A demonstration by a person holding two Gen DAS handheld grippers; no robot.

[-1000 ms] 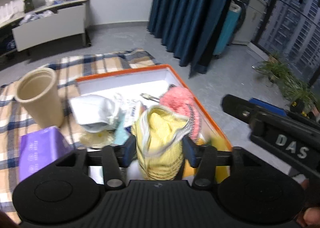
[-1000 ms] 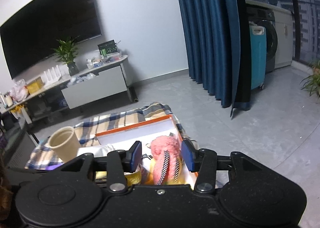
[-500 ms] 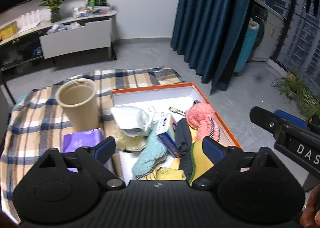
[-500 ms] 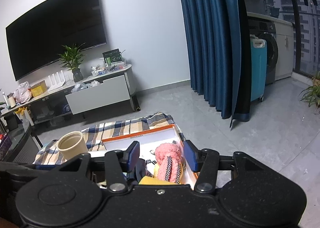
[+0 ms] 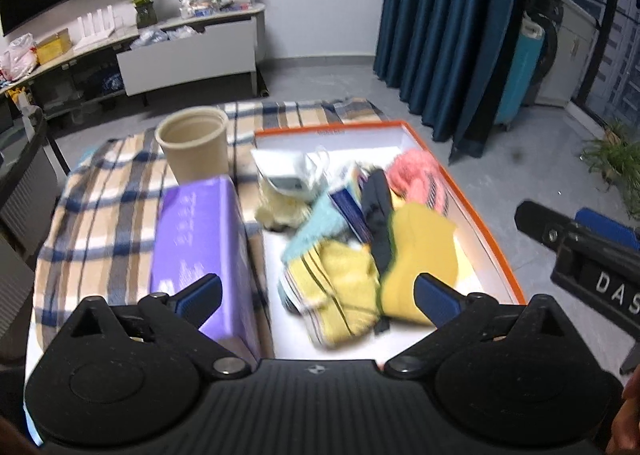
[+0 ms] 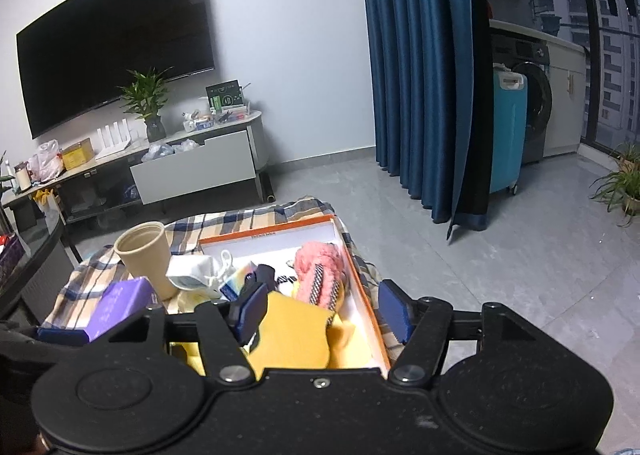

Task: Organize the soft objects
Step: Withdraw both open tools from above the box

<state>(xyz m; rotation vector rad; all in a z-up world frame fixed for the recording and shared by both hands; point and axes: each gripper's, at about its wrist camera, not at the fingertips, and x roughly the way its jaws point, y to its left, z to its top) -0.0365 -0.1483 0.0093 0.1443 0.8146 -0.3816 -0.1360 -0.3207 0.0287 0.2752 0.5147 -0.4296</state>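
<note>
An orange-rimmed white box (image 5: 484, 233) (image 6: 362, 297) on a plaid blanket holds soft things: a yellow cloth (image 5: 420, 255) (image 6: 294, 329), a yellow striped towel (image 5: 340, 287), a light blue cloth (image 5: 316, 227), a dark sock (image 5: 378, 203), a pink fluffy slipper (image 5: 420, 175) (image 6: 320, 271) and a white mask (image 5: 292, 173) (image 6: 192, 275). My left gripper (image 5: 318, 297) is open and empty above the near end of the box. My right gripper (image 6: 322, 311) is open and empty above the box; it also shows at the right of the left wrist view (image 5: 580, 251).
A purple tissue pack (image 5: 200, 243) (image 6: 120, 303) and a beige paper cup (image 5: 196, 143) (image 6: 146, 255) stand on the plaid blanket (image 5: 100, 195) left of the box. A TV console (image 6: 192, 171), blue curtains (image 6: 416, 75) and a grey floor lie beyond.
My left gripper let go of the yellow cloth, opened wide and pulled back. The cloth now lies in the box. My right gripper opened wider and rose a little.
</note>
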